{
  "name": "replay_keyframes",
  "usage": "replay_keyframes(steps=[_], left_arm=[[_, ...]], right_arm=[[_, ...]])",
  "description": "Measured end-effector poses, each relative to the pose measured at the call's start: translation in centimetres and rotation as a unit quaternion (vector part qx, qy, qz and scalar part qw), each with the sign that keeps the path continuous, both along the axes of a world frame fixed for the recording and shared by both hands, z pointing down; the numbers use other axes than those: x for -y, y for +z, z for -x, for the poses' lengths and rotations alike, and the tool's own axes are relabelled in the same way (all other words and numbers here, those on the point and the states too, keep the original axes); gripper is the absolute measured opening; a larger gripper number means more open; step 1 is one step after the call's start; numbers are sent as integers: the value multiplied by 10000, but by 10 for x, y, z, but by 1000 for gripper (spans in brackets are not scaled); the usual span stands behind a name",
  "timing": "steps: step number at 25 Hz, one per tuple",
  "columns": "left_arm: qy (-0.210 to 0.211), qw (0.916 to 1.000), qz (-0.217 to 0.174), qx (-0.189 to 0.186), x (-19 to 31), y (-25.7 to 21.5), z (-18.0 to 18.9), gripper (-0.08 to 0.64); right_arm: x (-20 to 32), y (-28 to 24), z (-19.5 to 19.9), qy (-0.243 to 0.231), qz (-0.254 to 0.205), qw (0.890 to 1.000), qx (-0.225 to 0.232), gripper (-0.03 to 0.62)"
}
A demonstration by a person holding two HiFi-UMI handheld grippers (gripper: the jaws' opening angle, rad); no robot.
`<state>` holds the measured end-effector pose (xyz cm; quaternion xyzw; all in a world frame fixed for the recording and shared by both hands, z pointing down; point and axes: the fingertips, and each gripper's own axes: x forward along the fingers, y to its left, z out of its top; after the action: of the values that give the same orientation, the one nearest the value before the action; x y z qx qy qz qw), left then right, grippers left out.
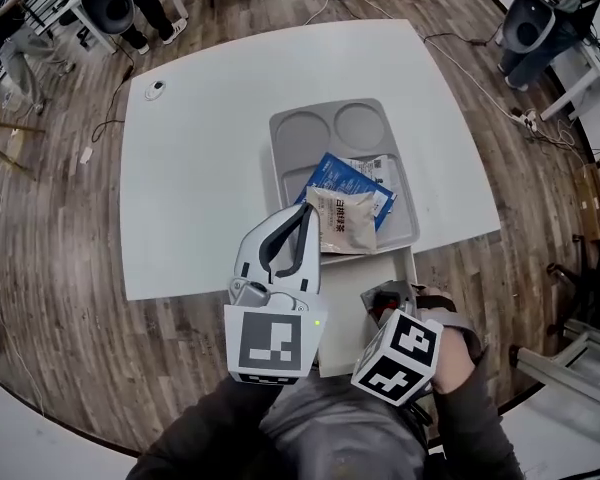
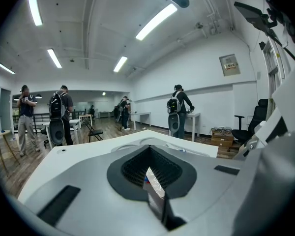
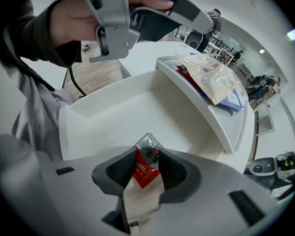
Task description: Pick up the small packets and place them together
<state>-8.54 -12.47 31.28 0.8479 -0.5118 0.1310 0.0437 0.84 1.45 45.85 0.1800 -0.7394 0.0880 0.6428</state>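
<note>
Left gripper (image 1: 305,211) clamped on edge of beige packet (image 1: 342,223); it lies over blue packet (image 1: 348,176) in grey tray (image 1: 292,128); right gripper (image 3: 146,157) points down, pinching small red packet (image 3: 143,170) above white bin (image 3: 113,107) just beside tray.

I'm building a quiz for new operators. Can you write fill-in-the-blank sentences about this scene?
The right tongs grip a small packet whose printed part is ___.
The grey tray has ___ round hollows at its far end.
The packet beneath the beige packet is ___.
Missing words: red; two; blue.
</note>
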Motion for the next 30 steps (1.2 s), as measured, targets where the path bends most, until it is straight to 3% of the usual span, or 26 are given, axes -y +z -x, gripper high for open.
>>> replay_keyframes(steps=[4,6,8,21,26,30], left_arm=[[-54,10000,18,-63,6,-1,5,0],[-79,9999,28,-83,8,0,7,0],[-79,9999,50,-112,9,3,8,0],[120,9997,169,-141,13,6,0,0],[471,9988,136,77,-1,0,-21,0],[1018,9941,86,375,-27,-2,-53,0]], right_arm=[[2,4,-6,-145,-195,9986,-463,117],[7,5,-9,-305,-429,9960,-722,22],[8,5,-10,-428,-512,9943,-827,5],[-9,-16,17,-12,-321,9992,254,3],[-2,-44,2,520,-703,9930,801,3],[-2,-61,-12,1030,-1079,9819,1166,3]])
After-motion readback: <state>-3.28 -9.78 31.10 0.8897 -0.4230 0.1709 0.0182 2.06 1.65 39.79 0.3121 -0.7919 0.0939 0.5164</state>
